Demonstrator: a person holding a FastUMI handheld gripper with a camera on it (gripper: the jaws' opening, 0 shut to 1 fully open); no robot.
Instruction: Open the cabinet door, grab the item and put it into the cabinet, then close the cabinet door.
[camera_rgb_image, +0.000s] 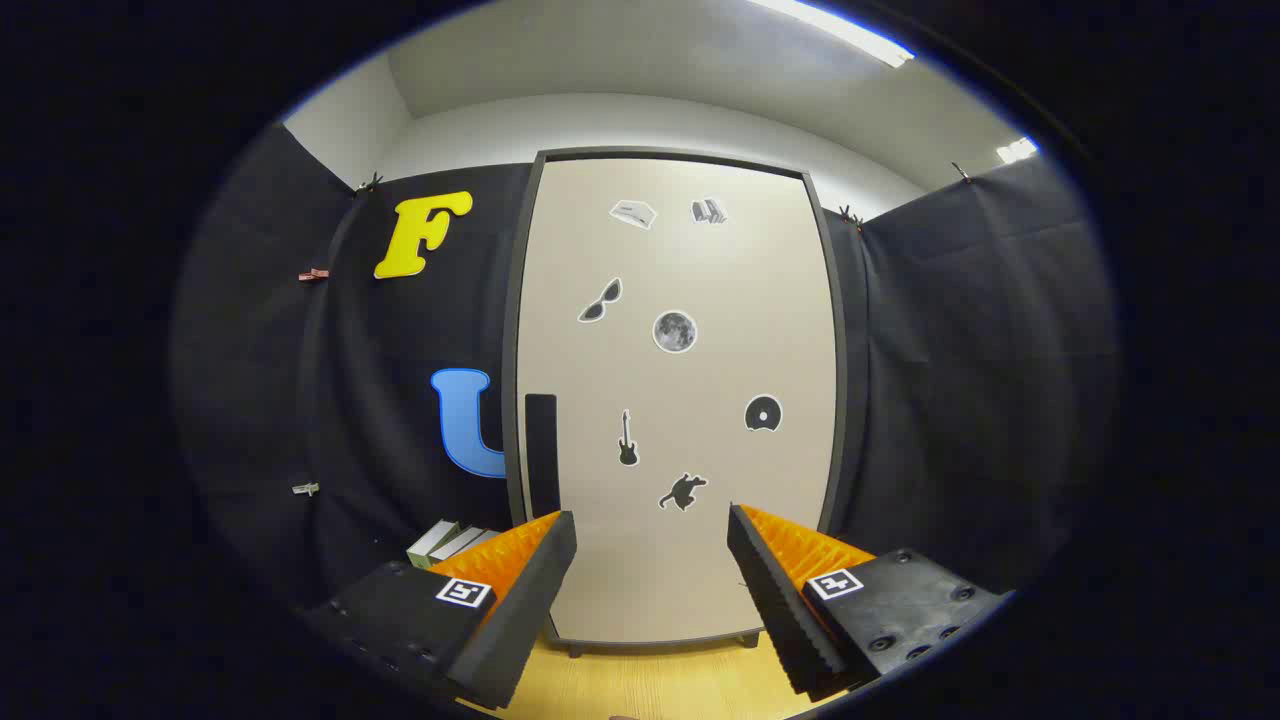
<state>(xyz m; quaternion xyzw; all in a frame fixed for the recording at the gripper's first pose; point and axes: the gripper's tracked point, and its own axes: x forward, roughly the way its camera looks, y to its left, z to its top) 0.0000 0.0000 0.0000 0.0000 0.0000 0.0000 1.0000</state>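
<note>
Beyond the gripper's (652, 525) 2 fingers stands a tall cream cabinet (680, 400), its door (700, 560) shut flush in a dark frame, resting on short feet on a light wooden tabletop (650, 685). A black vertical handle (541, 452) runs along the door's left edge, just above the left fingertip. 7 small stickers dot the door, among them a moon (675, 331) and a guitar (627, 440). The fingers are spread wide with nothing between them. Left of the cabinet, by its lower corner, lie several books (447, 541).
</note>
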